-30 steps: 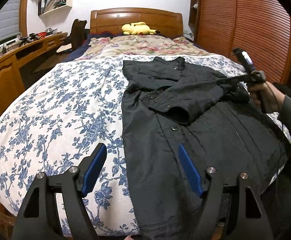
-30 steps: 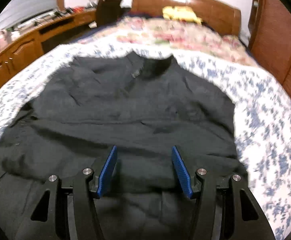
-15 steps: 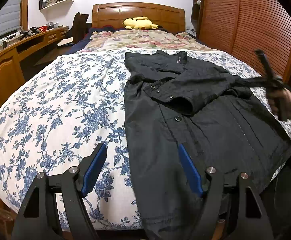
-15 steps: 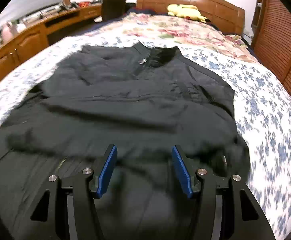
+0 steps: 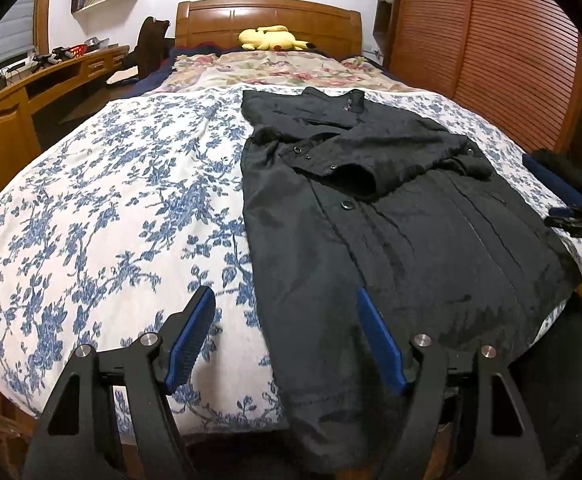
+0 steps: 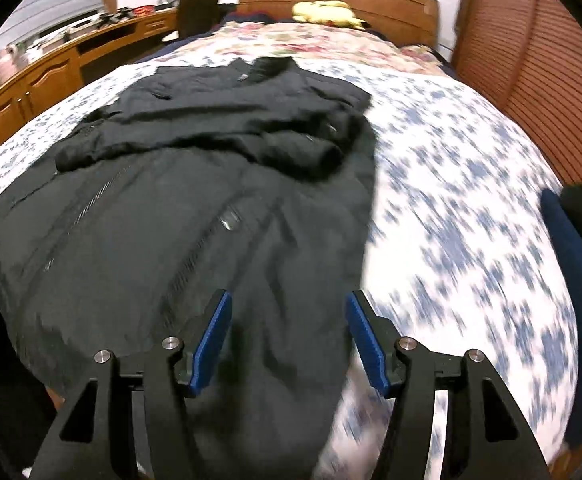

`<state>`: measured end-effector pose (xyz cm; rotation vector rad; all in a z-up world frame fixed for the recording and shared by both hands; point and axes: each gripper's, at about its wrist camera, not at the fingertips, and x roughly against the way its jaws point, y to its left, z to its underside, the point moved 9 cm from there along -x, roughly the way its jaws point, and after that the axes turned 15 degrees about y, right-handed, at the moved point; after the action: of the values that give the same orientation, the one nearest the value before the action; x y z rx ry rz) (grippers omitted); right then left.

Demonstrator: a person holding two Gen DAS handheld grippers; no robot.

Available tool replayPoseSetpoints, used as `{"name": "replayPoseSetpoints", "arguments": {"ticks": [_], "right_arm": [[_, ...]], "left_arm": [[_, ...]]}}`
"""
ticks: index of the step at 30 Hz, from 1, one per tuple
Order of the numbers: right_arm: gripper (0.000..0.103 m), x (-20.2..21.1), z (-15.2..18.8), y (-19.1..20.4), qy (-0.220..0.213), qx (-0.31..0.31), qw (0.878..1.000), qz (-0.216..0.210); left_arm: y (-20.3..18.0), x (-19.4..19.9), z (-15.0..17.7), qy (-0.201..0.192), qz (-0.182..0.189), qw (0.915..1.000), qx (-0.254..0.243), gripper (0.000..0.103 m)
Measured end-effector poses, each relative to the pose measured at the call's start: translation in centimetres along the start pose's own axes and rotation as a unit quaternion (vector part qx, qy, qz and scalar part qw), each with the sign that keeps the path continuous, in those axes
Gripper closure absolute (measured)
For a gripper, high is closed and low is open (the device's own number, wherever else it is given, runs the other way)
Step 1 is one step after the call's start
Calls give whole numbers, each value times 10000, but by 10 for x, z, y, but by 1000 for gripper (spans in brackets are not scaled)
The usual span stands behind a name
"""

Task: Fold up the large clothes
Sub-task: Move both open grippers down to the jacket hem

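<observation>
Black coat [image 5: 391, 232] lay flat on the bed [image 5: 103, 208], both sleeves now folded across the chest. Right gripper [image 6: 289, 344] had swung back to the hem, jaws empty, opening. Left gripper [image 5: 287, 344] over hem edge, jaws closing slightly, empty. Bottom fold likely next.

Right wrist view smears the floral bedspread [image 6: 471, 208] into streaks, and the black jacket's [image 6: 171, 216] hem drops out of sight past the bed's edge. The desk clutter [image 5: 63, 54] is too small to identify.
</observation>
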<state>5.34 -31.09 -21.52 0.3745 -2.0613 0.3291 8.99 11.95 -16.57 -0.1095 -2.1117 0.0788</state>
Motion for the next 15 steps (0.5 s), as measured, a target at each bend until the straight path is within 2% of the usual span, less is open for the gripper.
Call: {"name": "replayPoseSetpoints", "arguments": {"ticks": [8,15], "right_arm": [[40,13,24,-1,125,-178,9997,-123],[40,7,36,3,204,-78,9997,-125]], "left_arm": [[2,5,16,91,117,9998,118,45],[-4,2,32,253,203,9994,140,46]]}}
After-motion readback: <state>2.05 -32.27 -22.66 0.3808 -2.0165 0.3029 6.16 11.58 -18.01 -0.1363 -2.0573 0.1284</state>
